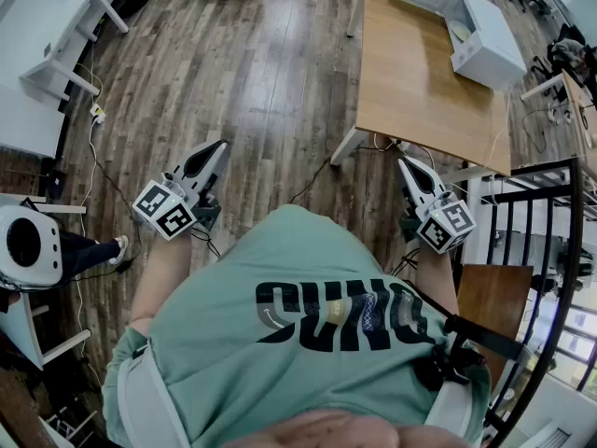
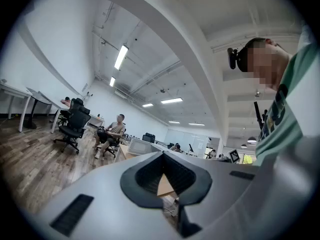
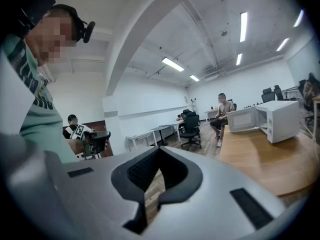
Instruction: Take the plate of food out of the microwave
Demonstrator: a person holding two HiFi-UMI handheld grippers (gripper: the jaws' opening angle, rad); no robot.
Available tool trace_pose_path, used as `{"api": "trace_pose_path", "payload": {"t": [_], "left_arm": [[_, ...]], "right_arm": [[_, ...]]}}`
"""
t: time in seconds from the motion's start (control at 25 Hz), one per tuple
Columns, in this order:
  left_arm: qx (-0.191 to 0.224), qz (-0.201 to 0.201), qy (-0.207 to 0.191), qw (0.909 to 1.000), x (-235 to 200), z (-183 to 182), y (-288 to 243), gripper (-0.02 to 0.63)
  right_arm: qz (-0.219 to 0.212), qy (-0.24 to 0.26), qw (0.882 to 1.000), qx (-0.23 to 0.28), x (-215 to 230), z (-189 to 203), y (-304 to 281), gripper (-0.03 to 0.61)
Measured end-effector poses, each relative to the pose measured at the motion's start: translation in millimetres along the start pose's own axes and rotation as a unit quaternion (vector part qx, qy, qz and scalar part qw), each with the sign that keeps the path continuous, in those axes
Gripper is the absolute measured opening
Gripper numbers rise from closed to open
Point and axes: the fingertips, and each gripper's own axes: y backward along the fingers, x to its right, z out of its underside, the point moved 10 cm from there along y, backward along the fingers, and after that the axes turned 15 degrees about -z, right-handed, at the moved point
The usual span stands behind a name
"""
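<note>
Left claw (image 1: 220,146): we hold it closed, with nothing in it.
Right claw (image 1: 408,164): we hold it closed and empty as well.
Plate (image 1: 460,32): inside the open microwave (image 1: 490,45) on the surface (image 1: 420,82), well apart from both claws.

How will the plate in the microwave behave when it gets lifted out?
The plate, inside the open microwave, looks round and flat, so it probably stays stiff, yet its rim may slip in a pinch grip. Whatever lies on it could slide if it tilts. It shows too small to judge weight.
</note>
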Motion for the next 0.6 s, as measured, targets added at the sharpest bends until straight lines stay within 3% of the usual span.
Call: {"api": "trace_pose_path", "payload": {"t": [0.6], "left_arm": [[0.005,0.002,0.000,1.0000,1.2,-2.8,1.5,0.004]], "right_arm": [[-0.003,0.018,1.000,-0.011,-3.4,-8.8,-3.4,0.008]]}}
